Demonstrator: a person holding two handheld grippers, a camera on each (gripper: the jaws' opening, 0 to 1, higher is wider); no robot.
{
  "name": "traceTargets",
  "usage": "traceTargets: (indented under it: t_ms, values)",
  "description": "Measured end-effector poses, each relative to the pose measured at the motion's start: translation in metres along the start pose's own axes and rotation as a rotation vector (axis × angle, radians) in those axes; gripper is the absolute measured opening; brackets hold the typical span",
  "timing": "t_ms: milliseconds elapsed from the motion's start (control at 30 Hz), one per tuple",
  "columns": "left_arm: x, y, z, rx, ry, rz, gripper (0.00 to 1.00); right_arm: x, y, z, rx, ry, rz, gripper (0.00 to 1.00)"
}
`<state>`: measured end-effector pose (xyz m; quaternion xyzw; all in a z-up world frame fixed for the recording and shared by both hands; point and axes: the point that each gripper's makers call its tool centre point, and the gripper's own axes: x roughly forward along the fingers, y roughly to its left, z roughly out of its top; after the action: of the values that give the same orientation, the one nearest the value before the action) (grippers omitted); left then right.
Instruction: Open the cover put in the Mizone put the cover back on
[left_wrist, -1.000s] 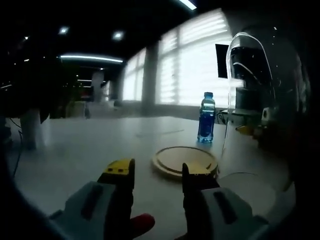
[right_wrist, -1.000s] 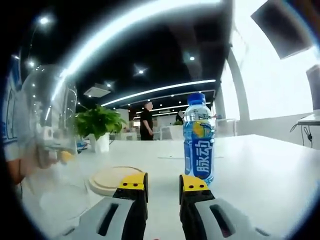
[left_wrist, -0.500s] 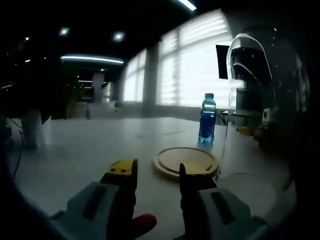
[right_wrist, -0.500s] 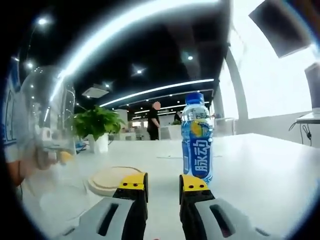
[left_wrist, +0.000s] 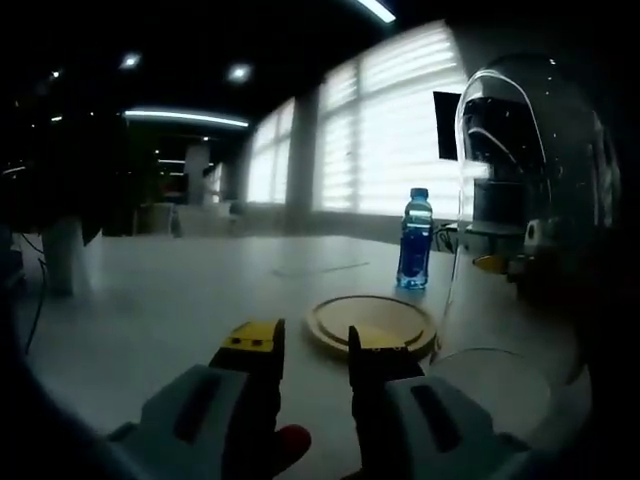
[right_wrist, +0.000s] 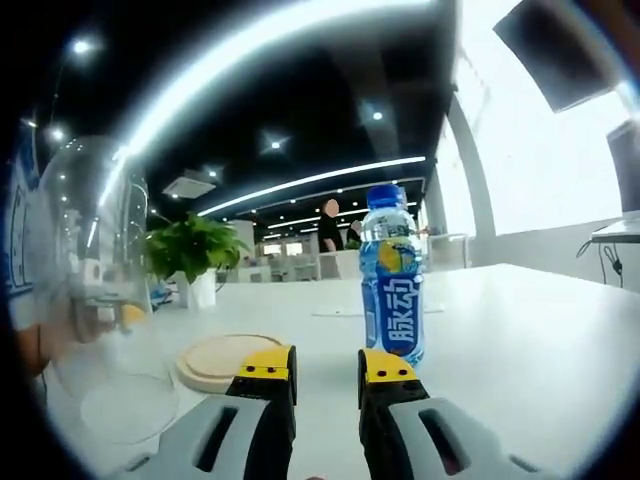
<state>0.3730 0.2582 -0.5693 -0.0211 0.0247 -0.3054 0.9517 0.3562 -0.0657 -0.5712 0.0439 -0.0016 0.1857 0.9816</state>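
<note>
Mizone bottle (right_wrist: 392, 275) standing on table (right_wrist: 520, 330), round wooden base (right_wrist: 228, 358) to its left, clear cover (right_wrist: 95, 290) further left

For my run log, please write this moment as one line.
cover: off base, standing on table | wooden base: bare | Mizone: upright on table | left gripper: empty | right gripper: empty

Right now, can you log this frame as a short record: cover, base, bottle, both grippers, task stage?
cover: clear dome, off the base, standing on the table beside it
base: round wooden disc, bare, flat on the table
bottle: blue Mizone bottle, upright, capped, on the table, apart from the disc
left gripper: jaws slightly apart, holding nothing, short of the disc
right gripper: jaws slightly apart, holding nothing, bottle just ahead
task stage: cover already off; bottle not yet on the base
</note>
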Motion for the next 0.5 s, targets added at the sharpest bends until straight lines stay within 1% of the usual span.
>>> traceTargets:
  t_ms: [200,333,500]
  values:
    - [-0.0009,-0.0006,0.0011,0.012,-0.004,0.003,0.21,-0.0003,0.001,0.0005,-0.012,-0.001,0.0,0.18]
    - [-0.0006,0.0026,0.0024,0.012,-0.009,0.006,0.23,0.0008,0.0013,0.0026,-0.026,-0.006,0.0,0.18]
    - [-0.0026,0.0039,0.0049,0.001,-0.019,0.014,0.23,0.0042,-0.0048,0.0065,-0.016,-0.001,-0.007,0.18]
